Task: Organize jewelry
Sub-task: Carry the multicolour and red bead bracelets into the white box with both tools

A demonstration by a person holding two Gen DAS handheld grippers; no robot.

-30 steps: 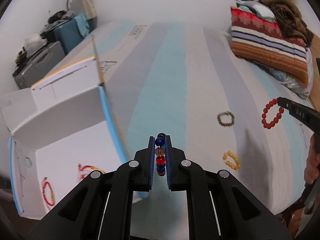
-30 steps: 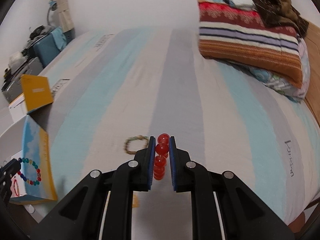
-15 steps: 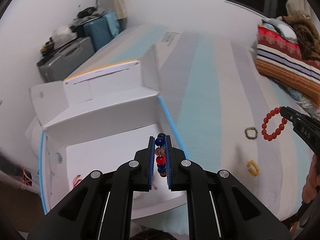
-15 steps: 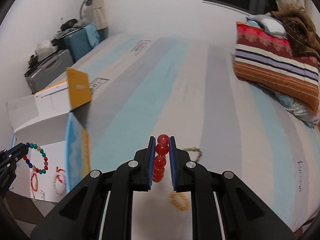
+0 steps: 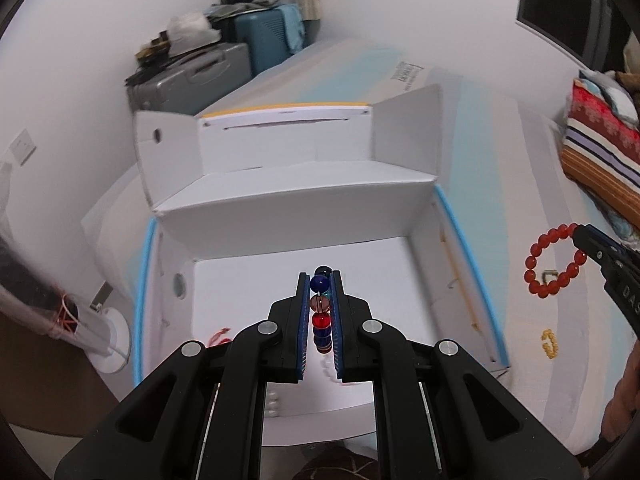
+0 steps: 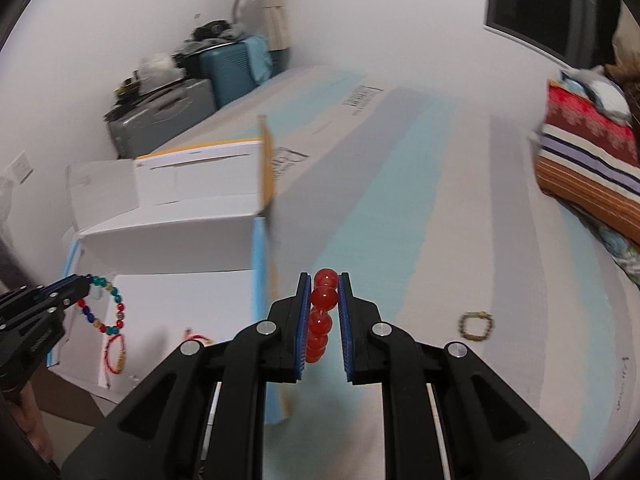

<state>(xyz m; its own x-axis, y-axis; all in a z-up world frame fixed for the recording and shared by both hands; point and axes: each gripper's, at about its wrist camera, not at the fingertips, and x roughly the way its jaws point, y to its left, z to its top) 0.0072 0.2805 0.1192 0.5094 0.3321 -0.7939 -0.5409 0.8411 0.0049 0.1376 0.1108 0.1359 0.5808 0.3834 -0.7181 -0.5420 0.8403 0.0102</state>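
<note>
Two bracelets we hold: left gripper (image 5: 320, 312) pinches multicolour bracelet (image 5: 321, 308) over white box (image 5: 280, 208); right gripper (image 6: 325, 316) pinches red bracelet (image 6: 320, 320) above striped bed (image 6: 440, 200). Olive bracelet (image 6: 475, 325), yellow bracelet (image 5: 549, 344) on bed.

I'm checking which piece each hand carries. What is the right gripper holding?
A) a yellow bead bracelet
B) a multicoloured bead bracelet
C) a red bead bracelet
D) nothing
C: the right gripper is shut on the red bead bracelet, whose loop hangs from it in the left wrist view.
</note>
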